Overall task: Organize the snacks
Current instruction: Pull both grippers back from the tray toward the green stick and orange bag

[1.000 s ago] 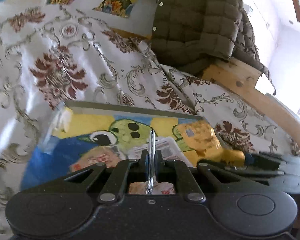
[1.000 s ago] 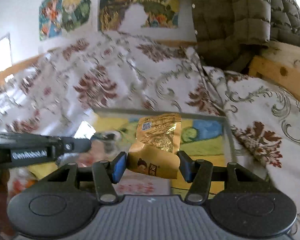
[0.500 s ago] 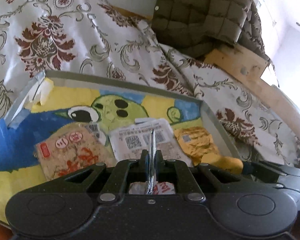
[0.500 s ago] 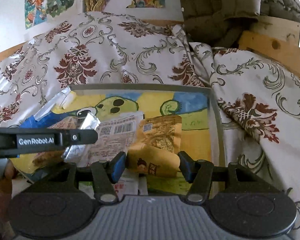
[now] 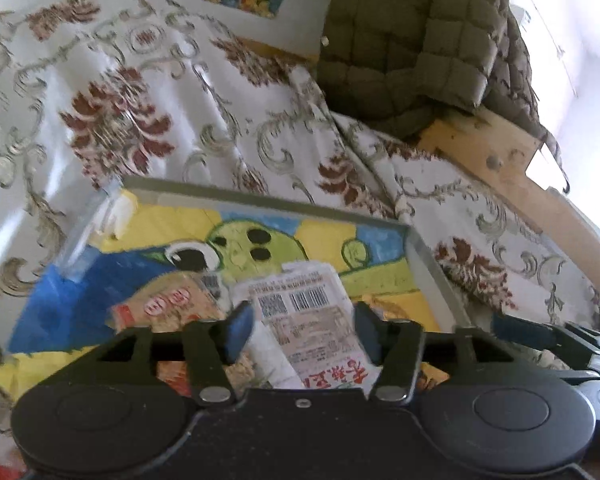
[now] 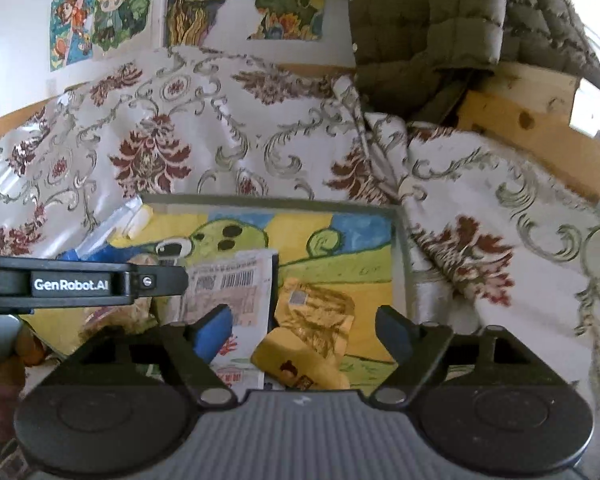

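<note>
Over the tray (image 6: 402,240), both hand-held grippers (image 6: 304,330) just opened, empty.

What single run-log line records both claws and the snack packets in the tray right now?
left claw: just opened, white packet freed | right claw: just opened, gold packet freed | both packets lie in tray

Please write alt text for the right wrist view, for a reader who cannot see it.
The right gripper has just opened its jaws, and a gold snack packet lies free between them in a tray with a cartoon lining. A white barcoded packet lies to its left, beside the left gripper. The tray rests on a floral bedspread.
</note>
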The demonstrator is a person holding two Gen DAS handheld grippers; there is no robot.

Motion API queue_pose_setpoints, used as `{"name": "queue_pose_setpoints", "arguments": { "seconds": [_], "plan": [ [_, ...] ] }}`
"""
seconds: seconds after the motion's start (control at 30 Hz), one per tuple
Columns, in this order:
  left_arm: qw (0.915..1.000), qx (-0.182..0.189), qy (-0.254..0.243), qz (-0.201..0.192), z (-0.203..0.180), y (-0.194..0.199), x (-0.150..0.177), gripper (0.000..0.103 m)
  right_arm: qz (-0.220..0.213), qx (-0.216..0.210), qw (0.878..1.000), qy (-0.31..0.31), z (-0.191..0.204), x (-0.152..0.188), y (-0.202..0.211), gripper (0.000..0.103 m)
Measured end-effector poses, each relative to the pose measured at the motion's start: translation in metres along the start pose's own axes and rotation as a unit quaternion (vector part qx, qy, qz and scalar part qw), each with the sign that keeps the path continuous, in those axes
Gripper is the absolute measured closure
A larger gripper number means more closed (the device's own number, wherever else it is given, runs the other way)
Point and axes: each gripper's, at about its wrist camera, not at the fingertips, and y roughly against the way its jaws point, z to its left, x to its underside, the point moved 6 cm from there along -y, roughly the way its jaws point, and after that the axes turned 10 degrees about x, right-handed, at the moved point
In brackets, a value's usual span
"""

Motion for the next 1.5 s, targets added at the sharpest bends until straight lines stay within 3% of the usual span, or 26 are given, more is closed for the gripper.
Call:
{"name": "queue_pose_setpoints", "arguments": {
  "seconds": [0.07,0.27,0.53,0.87,0.97,1.1,1.27,1.5],
  "plan": [
    [0.9997,-0.015,-0.005,-0.019,-0.003,0.012,-0.006,0.024,-0.011,0.008,1.0,-0.005,-0.004,-0.005,0.011,0.012],
    [0.9966,-0.046,-0.029,-0.063,-0.019,0.051,-0.022,0.003,-0.051,0.025,0.998,-0.036,-0.017,-0.02,0.052,0.0],
    [0.9861,-0.087,-0.072,-0.122,-0.044,0.122,-0.021,0.001,-0.111,0.032,0.992,-0.046,-0.024,-0.028,0.118,0.0],
    [0.9711,-0.135,-0.098,-0.17,-0.073,0.228,0.03,0.001,-0.138,0.033,0.987,-0.069,-0.018,0.003,0.225,0.0],
    [0.9713,-0.137,-0.107,-0.162,-0.083,0.256,0.048,0.001,-0.144,0.029,0.987,-0.063,-0.011,0.015,0.255,0.0],
    [0.9721,-0.109,-0.127,-0.165,-0.093,0.294,0.054,0.001,-0.157,0.043,0.986,-0.044,-0.002,0.034,0.295,0.0],
    [0.9795,-0.083,-0.106,-0.15,-0.091,0.325,0.047,0.001,-0.147,0.056,0.986,-0.05,0.006,0.046,0.332,0.0],
    [0.984,-0.069,-0.139,-0.087,-0.089,0.354,0.037,0.001,-0.103,0.074,0.99,-0.056,0.02,0.058,0.364,0.0]
  ]
}}
